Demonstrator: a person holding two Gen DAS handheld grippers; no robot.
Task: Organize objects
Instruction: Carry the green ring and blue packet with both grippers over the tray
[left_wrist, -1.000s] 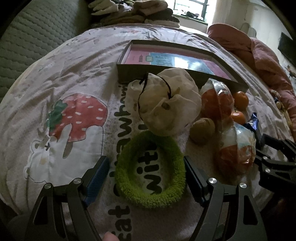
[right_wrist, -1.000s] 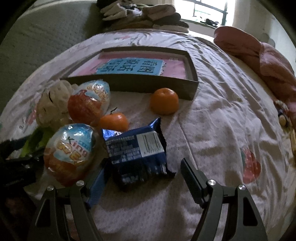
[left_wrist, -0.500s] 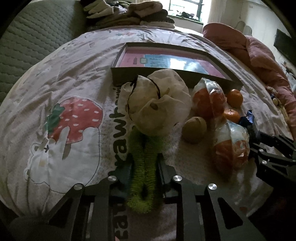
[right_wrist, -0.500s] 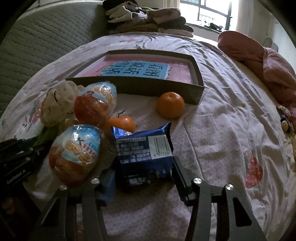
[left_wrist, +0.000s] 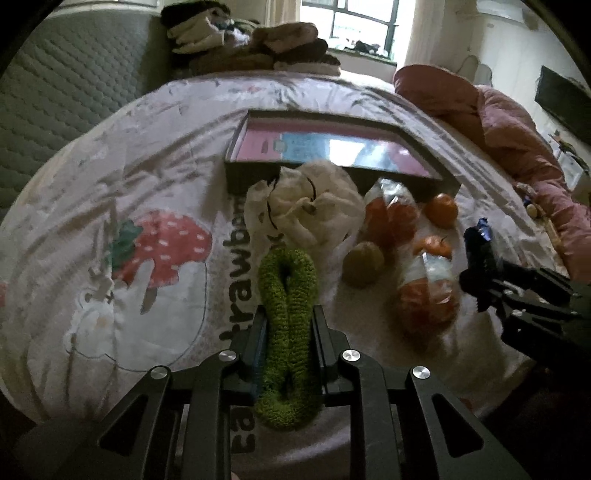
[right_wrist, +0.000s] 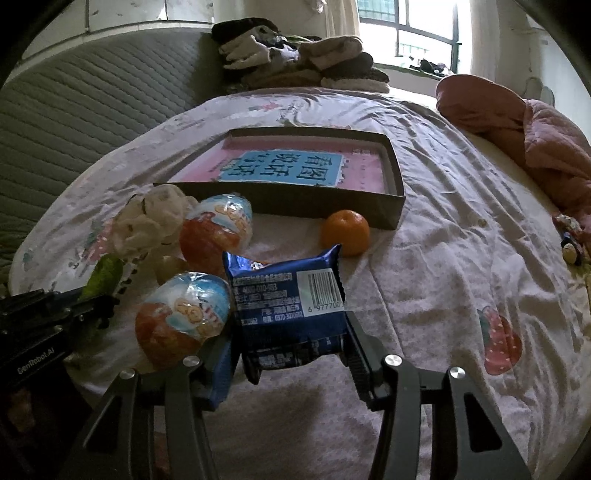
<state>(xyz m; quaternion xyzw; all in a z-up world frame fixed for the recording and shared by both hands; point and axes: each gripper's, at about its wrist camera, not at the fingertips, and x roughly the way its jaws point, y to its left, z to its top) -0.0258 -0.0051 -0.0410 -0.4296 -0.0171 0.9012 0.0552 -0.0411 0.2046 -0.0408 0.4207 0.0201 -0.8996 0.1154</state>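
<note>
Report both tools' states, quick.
Left tool: shut on the green ring.
Right tool: shut on the blue packet.

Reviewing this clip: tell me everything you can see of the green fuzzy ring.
The green fuzzy ring looks like soft terry or chenille, bright lime. The left gripper is shut on it, its jaws squeezing the loop flat into a narrow, long figure-eight, with small slits left of the hole. Its far end reaches toward the cream drawstring pouch; its near end bulges out behind the pads. It hangs over the strawberry-print bedspread. In the right wrist view only a green sliver shows.
</note>
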